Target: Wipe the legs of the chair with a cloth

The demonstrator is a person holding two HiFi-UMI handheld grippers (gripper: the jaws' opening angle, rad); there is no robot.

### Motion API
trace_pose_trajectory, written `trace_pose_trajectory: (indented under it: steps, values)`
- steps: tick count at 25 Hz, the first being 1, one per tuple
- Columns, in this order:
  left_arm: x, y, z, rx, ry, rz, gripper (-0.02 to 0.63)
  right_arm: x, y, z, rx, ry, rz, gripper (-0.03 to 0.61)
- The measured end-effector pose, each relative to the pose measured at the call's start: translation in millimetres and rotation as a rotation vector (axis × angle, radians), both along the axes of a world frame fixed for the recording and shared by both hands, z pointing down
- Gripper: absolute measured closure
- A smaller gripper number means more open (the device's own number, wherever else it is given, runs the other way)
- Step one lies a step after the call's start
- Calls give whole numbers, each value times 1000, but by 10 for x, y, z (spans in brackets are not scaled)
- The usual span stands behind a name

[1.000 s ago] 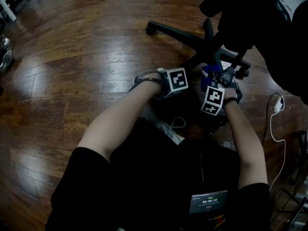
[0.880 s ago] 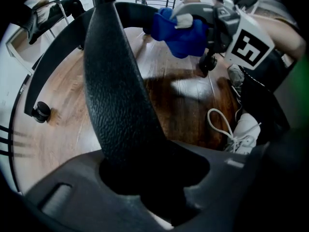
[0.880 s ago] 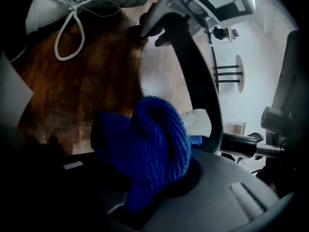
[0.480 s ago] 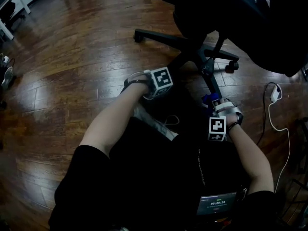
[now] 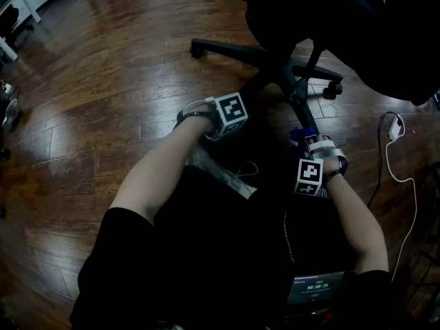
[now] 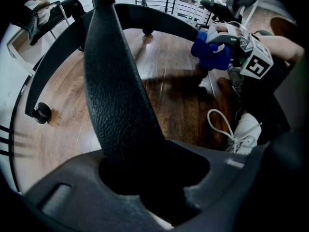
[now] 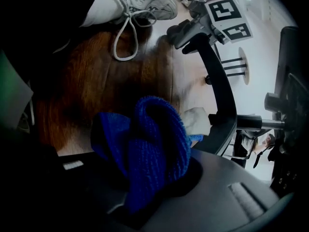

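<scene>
While its jaws point straight down, the left gripper (image 6: 147, 178) is clamped on a black, textured chair leg (image 6: 113, 76). To its right, the right gripper (image 7: 145, 182) pinches a bunched blue cloth (image 7: 145, 149) and holds it against the near end of a neighbouring leg (image 7: 221, 95) of the same office chair base (image 5: 292, 71). A white sneaker (image 5: 221, 176) with loose laces sits on the wooden floor (image 5: 96, 81) between the two grippers, near the person. Farther right, a white cable (image 5: 405, 177) trails over the boards. A caster (image 5: 335, 88) shows at the tip of the far right leg.
</scene>
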State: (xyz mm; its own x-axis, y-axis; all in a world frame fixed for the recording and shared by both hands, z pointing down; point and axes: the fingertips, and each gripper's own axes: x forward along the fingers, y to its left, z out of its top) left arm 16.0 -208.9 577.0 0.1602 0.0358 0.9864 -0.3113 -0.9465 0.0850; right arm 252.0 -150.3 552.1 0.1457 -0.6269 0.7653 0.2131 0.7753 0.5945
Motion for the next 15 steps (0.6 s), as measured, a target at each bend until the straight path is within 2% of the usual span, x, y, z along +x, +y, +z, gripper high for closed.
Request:
trace_pose_trajectory:
  steps: [7, 15]
  values:
    - [8, 20, -34, -21, 21, 26, 454, -226, -366, -136, 86, -68, -49, 485]
    - [43, 44, -55, -38, 26, 20, 453, -727, -1551, -494, 215, -95, -57, 485]
